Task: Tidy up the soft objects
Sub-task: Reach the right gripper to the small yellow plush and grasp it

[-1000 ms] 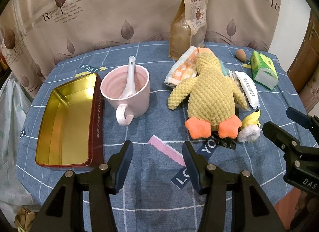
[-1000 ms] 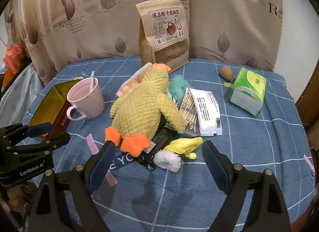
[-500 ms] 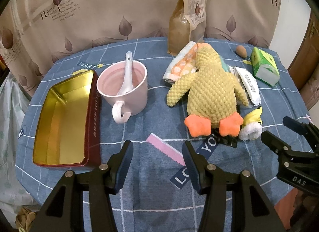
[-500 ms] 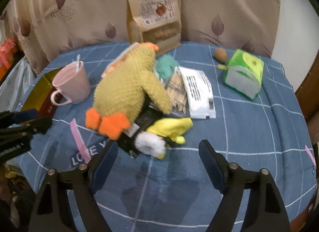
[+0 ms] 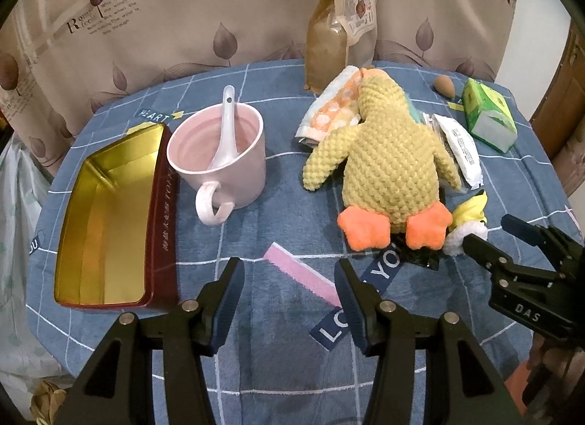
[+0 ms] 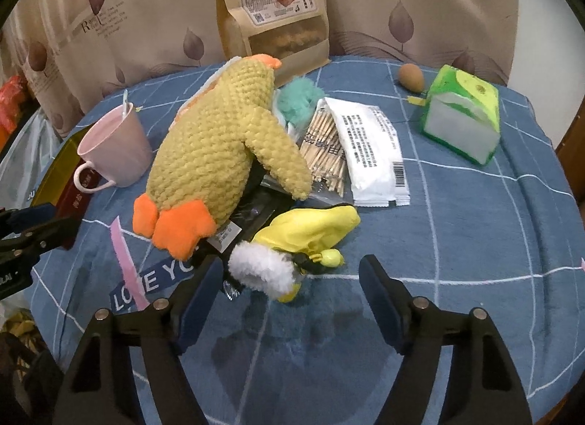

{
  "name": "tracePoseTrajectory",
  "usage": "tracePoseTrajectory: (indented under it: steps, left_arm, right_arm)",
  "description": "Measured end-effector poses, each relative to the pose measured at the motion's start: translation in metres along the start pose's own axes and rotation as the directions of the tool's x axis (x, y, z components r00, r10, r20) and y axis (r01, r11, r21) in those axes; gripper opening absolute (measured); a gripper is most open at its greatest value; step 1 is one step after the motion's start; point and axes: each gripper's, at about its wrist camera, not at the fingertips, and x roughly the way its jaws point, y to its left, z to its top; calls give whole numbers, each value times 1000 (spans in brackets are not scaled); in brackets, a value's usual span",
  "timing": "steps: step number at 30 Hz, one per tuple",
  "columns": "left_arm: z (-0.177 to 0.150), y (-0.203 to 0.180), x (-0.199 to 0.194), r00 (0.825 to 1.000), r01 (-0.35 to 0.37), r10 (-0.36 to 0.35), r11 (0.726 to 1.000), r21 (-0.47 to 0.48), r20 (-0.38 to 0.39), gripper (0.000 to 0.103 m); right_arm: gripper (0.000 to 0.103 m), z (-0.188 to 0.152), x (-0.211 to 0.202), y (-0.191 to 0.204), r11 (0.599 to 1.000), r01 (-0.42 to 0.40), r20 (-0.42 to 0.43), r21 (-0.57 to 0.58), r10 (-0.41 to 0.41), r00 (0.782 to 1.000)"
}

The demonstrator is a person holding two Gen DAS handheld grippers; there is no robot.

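A yellow plush duck (image 5: 384, 162) (image 6: 215, 154) with orange feet lies face down in the middle of the blue cloth. A small yellow toy with a white pom-pom (image 6: 292, 246) (image 5: 464, 220) lies by its feet. An orange-and-white towel (image 5: 332, 107) and a teal fluffy ball (image 6: 298, 98) lie by the duck's head. My right gripper (image 6: 290, 295) is open, its fingers just short of the pom-pom toy on either side. My left gripper (image 5: 289, 297) is open and empty over bare cloth, in front of the mug and duck.
An open gold-lined red tin (image 5: 106, 216) lies at the left, next to a pink mug with a spoon (image 5: 219, 154). A brown snack bag (image 6: 270, 8) stands at the back. A toothpick packet (image 6: 327, 151), white sachet (image 6: 373, 154), egg (image 6: 411, 76) and green tissue pack (image 6: 460, 114) lie right.
My right gripper has moved forward and down toward the yellow pom-pom toy. The left gripper has drifted slightly back; both stay open.
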Motion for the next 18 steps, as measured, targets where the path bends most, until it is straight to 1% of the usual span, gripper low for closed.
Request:
tracePoseTrajectory:
  steps: [7,13,15,17,18]
  left_arm:
    - [4,0,6,1000,-6,6,1000,2,-7,52]
    - [7,-3,13,1000,-8,9,1000,11,-22,52]
    - [8,-4,16,1000,-10,10,1000,14,-24,52]
    - [9,-5,18,1000,-12,13,1000,18,-29,52]
    - [10,-5,18,999,-14,15,1000,19,-30,52]
  right_arm:
    - [71,6,15,-2,1000,-11,-11,11,11,1000]
    - [63,12,25,0,1000,-28,-18,8,28,999]
    - [59,13,28,1,999,-31,-16,9,31,999]
    - [57,14,30,0,999,-36,-15,9,36,999]
    - [54,14,30,0,999,-35,-10,8,35,999]
